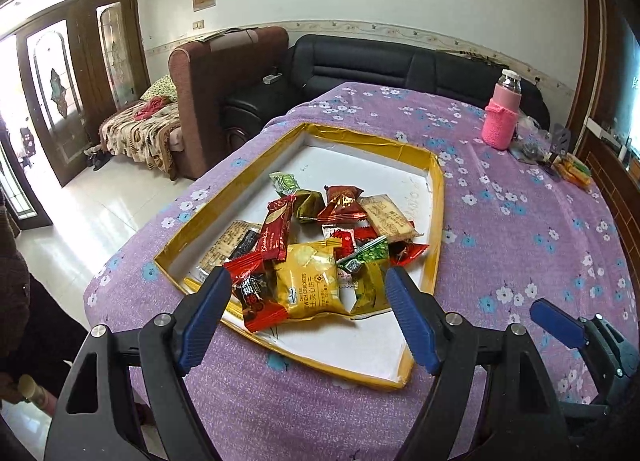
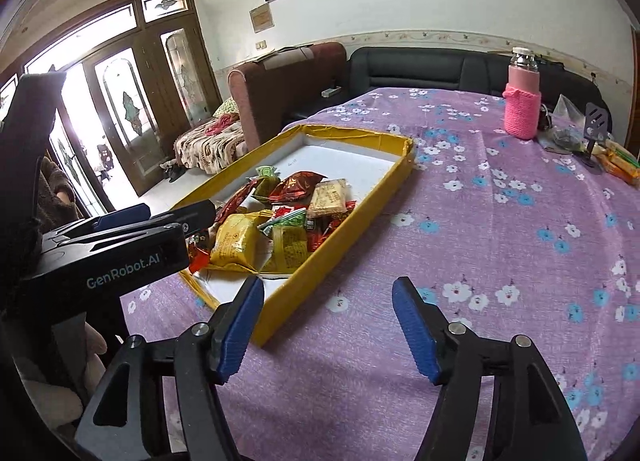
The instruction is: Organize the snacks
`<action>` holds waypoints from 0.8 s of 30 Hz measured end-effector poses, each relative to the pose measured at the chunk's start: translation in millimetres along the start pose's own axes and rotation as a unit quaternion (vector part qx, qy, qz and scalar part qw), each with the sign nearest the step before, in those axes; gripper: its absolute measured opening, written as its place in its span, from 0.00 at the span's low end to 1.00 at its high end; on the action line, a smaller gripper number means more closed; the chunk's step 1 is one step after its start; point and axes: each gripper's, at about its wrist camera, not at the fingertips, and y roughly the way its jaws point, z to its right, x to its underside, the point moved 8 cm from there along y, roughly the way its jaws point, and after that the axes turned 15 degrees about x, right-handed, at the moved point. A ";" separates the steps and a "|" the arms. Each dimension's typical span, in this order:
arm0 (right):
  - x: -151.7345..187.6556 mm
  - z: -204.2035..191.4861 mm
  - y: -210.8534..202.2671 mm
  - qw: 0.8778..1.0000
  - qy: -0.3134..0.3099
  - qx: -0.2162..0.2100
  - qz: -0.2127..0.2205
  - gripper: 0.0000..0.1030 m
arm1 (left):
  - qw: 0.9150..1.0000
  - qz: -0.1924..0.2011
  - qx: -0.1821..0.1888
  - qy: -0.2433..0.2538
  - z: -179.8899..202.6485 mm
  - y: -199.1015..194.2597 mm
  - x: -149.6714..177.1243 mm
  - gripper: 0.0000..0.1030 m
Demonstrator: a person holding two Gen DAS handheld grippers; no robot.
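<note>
Purple floral tablecloth (image 2: 460,261) | snacks (image 1: 312,257) in yellow tray (image 1: 224,197) | left gripper (image 1: 308,281) apart | right gripper (image 2: 328,293) apart

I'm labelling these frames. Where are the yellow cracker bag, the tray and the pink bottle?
yellow cracker bag (image 1: 312,281), left wrist view, middle of its front.
tray (image 2: 352,217), right wrist view, yellow side wall.
pink bottle (image 2: 521,115), right wrist view, knitted sleeve.

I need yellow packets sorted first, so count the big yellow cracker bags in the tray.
1: the yellow sandwich cracker bag lies at the tray's near end, just ahead of the open left claw. Others may hide under the pile.
</note>
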 end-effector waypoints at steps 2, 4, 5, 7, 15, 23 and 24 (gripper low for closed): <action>0.7 2.0 0.1 1.000 0.000 0.000 0.000 0.68 | 1.000 -0.004 -0.007 0.002 1.7 1.3 1.2 0.77; 1.8 3.7 0.6 1.000 0.003 -0.002 0.000 0.68 | 1.000 -0.009 -0.013 0.003 2.8 2.4 3.0 0.77; 2.3 4.4 1.1 1.000 0.004 -0.003 -0.001 0.68 | 1.000 -0.010 -0.014 0.006 4.1 2.6 4.5 0.77; 4.0 4.1 1.8 1.000 0.006 -0.005 0.000 0.71 | 1.000 -0.013 -0.019 0.009 5.2 6.2 6.5 0.80; 7.2 4.6 8.3 1.000 0.007 -0.004 -0.008 0.72 | 1.000 -0.015 -0.018 0.007 5.2 10.6 6.3 0.80; 10.2 -7.4 10.3 1.000 -0.006 -0.004 -0.010 0.72 | 1.000 -0.019 -0.016 0.000 1.5 13.7 10.3 0.80; 10.3 -9.2 10.3 1.000 -0.008 -0.003 -0.009 0.72 | 1.000 -0.019 -0.016 -0.001 0.6 13.2 11.0 0.80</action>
